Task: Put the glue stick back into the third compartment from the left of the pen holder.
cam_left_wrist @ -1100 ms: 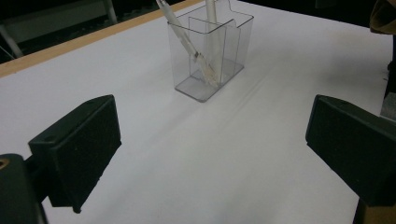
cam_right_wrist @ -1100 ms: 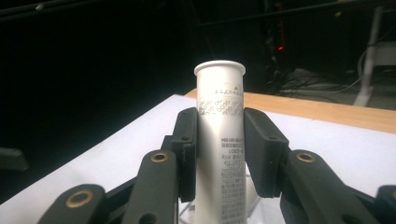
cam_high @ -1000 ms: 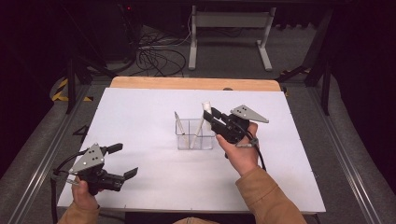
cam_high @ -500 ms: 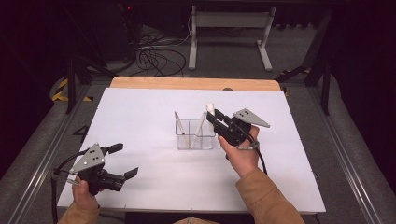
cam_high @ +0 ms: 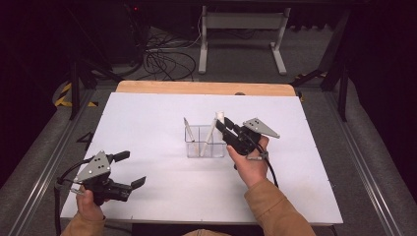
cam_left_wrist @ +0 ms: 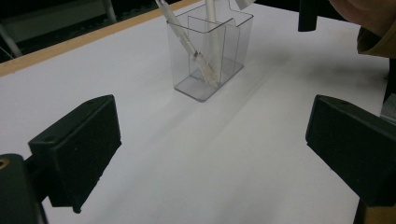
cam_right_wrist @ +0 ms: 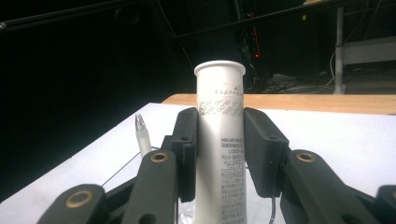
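The white tube (cam_right_wrist: 219, 140) is pinched between the right gripper (cam_right_wrist: 219, 149)'s two black pads, standing up with its round rim above them, and its bottom end is hidden behind the jaws. It pokes down into the clear box (cam_high: 205, 141) just in front of that gripper, beside a thin pen (cam_high: 189, 132). The left gripper (cam_high: 127, 169) is well apart, wide open with nothing in it, with bare white table (cam_high: 147, 113) all around.

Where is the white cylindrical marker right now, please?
In the high view, the white cylindrical marker stands tilted in the clear plastic holder mid-table, clamped by the right gripper.
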`<action>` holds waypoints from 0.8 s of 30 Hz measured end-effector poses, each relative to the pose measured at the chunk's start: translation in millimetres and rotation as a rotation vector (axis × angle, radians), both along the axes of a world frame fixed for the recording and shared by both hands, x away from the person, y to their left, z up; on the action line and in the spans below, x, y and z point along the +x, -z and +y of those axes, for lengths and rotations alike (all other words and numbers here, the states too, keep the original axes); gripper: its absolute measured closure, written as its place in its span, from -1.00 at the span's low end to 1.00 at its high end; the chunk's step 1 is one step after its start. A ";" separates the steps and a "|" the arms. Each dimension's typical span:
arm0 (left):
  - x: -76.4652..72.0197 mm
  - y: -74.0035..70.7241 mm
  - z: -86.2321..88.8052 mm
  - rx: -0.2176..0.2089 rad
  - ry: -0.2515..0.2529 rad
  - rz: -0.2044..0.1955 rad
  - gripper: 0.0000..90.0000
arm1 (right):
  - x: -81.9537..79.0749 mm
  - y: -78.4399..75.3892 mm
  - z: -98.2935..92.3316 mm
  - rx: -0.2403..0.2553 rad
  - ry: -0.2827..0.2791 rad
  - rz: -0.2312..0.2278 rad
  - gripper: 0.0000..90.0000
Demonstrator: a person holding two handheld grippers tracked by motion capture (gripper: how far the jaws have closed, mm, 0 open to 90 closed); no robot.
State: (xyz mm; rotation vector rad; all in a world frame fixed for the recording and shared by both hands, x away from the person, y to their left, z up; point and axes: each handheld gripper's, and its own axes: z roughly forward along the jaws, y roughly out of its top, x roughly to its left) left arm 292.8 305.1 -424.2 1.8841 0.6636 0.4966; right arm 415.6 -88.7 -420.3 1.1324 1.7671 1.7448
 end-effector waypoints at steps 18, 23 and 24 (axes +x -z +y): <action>1.5 0.6 -1.3 -0.001 0.004 0.008 -0.92 | -4.9 -8.0 -16.0 -0.061 -0.029 -0.080 -0.16; 1.7 0.5 -0.6 -0.003 0.002 0.003 -0.92 | -7.7 -12.1 -18.1 -0.061 -0.034 -0.094 -0.18; 1.6 0.6 -0.8 -0.007 0.004 0.006 -0.92 | -8.0 -13.1 -18.9 -0.064 -0.034 -0.101 -0.20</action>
